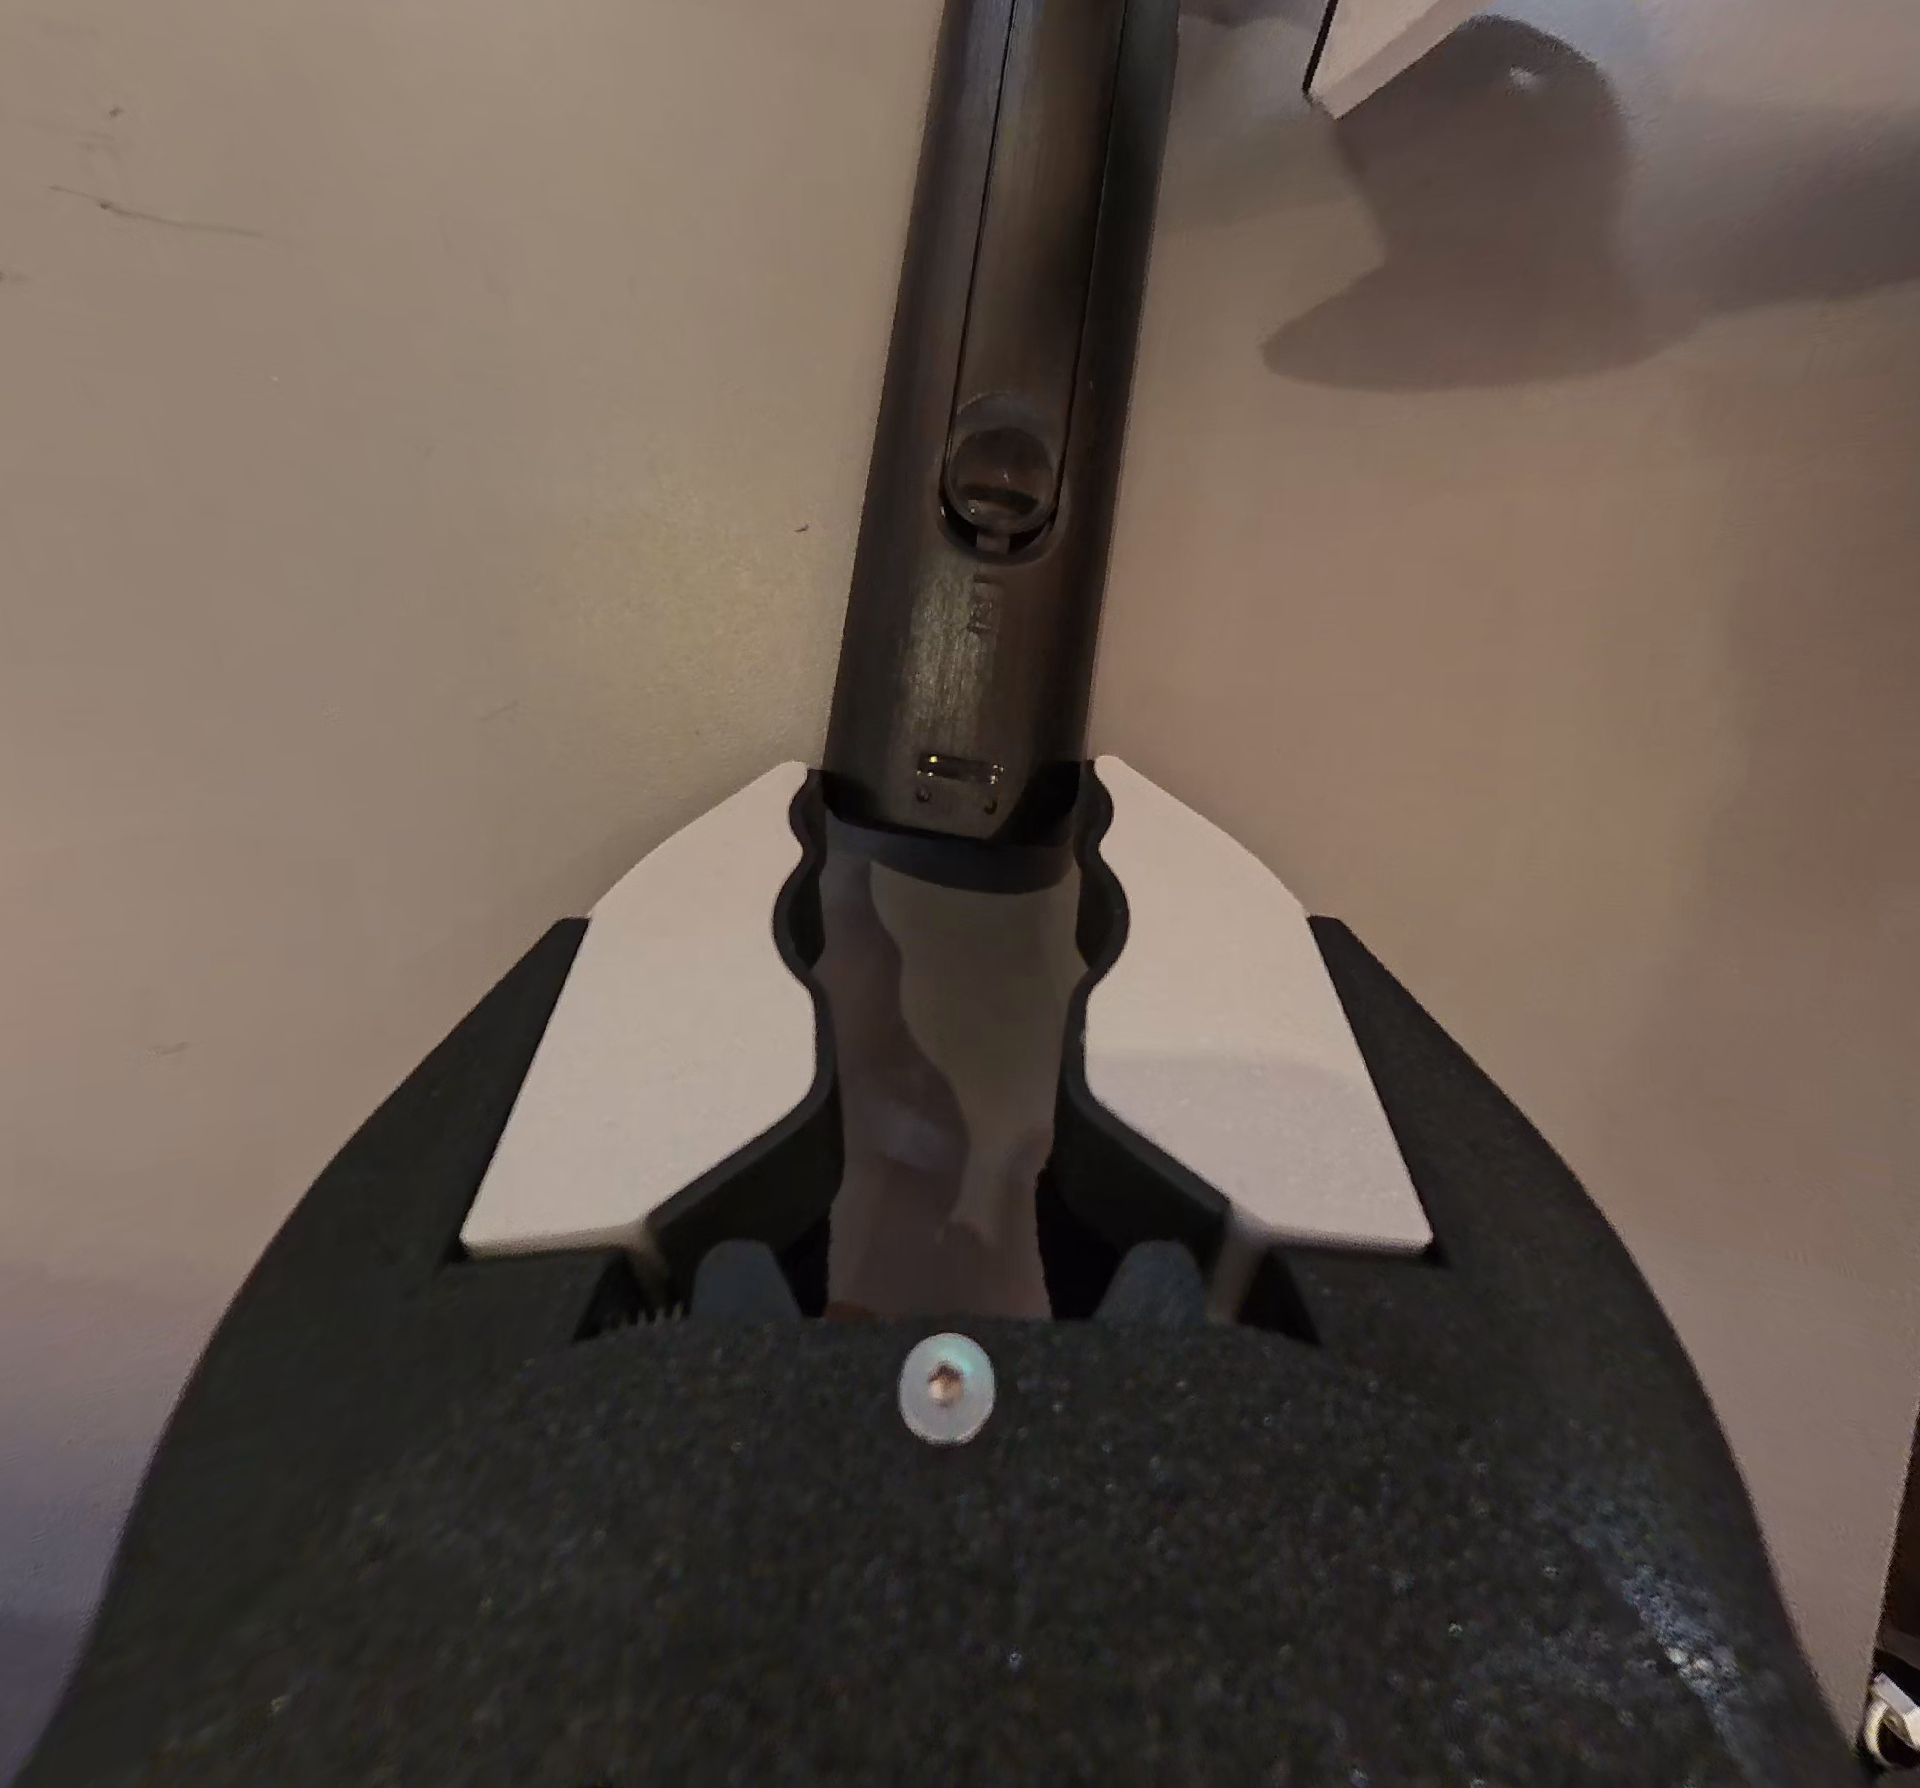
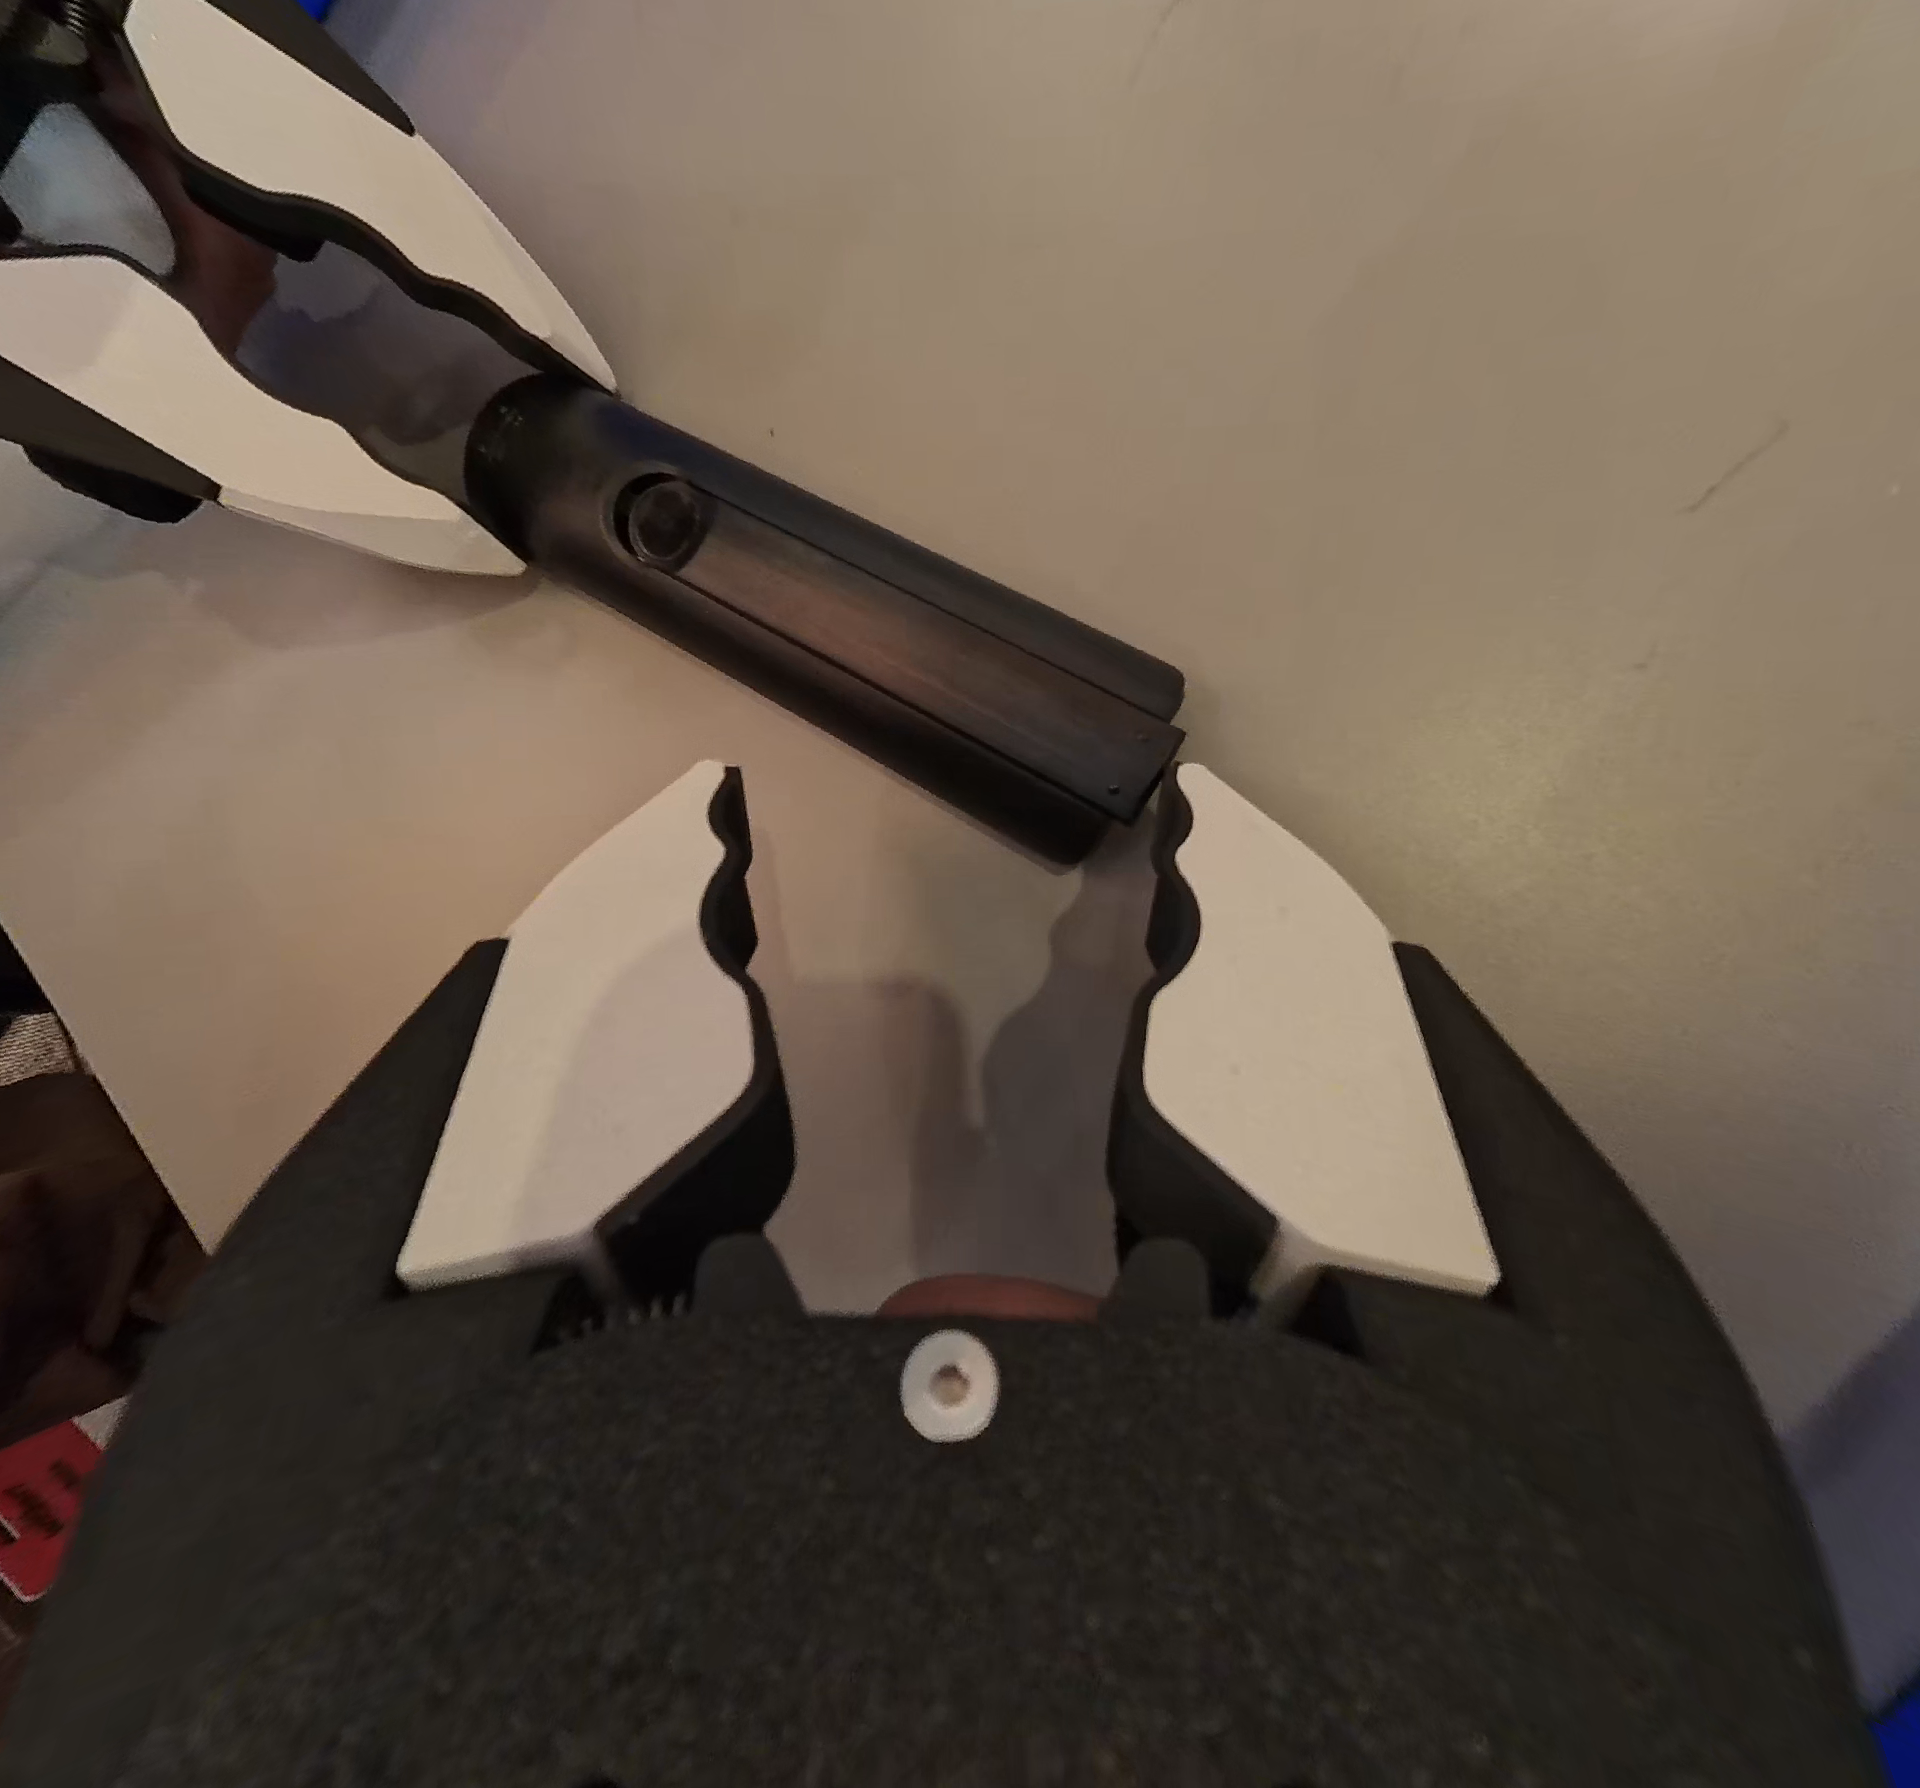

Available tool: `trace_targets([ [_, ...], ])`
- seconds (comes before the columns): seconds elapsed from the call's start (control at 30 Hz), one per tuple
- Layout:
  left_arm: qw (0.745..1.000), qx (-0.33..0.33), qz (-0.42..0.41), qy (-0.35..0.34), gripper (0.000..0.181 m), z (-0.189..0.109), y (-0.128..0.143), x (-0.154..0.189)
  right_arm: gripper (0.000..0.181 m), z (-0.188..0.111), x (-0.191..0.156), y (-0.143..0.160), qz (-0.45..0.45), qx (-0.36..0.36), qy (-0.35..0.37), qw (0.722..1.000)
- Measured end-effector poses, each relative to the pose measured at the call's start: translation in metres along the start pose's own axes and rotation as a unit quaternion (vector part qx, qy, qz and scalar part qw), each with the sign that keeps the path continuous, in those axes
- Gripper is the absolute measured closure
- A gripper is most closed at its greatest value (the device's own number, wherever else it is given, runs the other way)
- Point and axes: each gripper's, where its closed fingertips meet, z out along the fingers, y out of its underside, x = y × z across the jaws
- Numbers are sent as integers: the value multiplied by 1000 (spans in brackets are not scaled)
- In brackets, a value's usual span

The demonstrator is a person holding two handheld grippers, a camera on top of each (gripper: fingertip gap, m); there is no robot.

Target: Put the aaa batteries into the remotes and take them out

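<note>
My left gripper (image 1: 951, 803) squeezes the near end of the black remote (image 1: 1013, 367), which lies flat on the pale table (image 1: 416, 388). At the remote's far end, my right gripper (image 2: 951, 803) waits with its fingers spread apart, holding nothing.

Bare table (image 2: 1351, 336) beyond remote (image 2: 862, 637)

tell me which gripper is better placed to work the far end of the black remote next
Right. The left gripper is shut on the near end of the remote, steadying it on the table. The right gripper is open, one fingertip beside the remote's far end.
</note>
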Motion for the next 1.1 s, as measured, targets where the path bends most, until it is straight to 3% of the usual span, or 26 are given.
trace_targets([
  [0.23,1000,-4,-1,-1,135,1,1,0,104,3,-1,0,-6,-2,-8,1000],
  [0.5,1000,-6,-2,-2,136,1,1,-1,92,8,-6,8,-92,-49,48,993],
  [0.63,1000,-4,-2,-1,136,1,1,-1,100,8,-4,5,-78,-41,39,995],
  [0.87,1000,-3,-1,-1,136,1,1,-1,99,5,-7,5,-66,-30,7,997],
  [1.0,1000,5,-2,2,135,2,0,0,115,0,1,1,-45,-17,-2,999],
  [1.1,1000,4,-2,2,135,2,1,0,108,-9,0,-9,-95,0,-2,995],
])
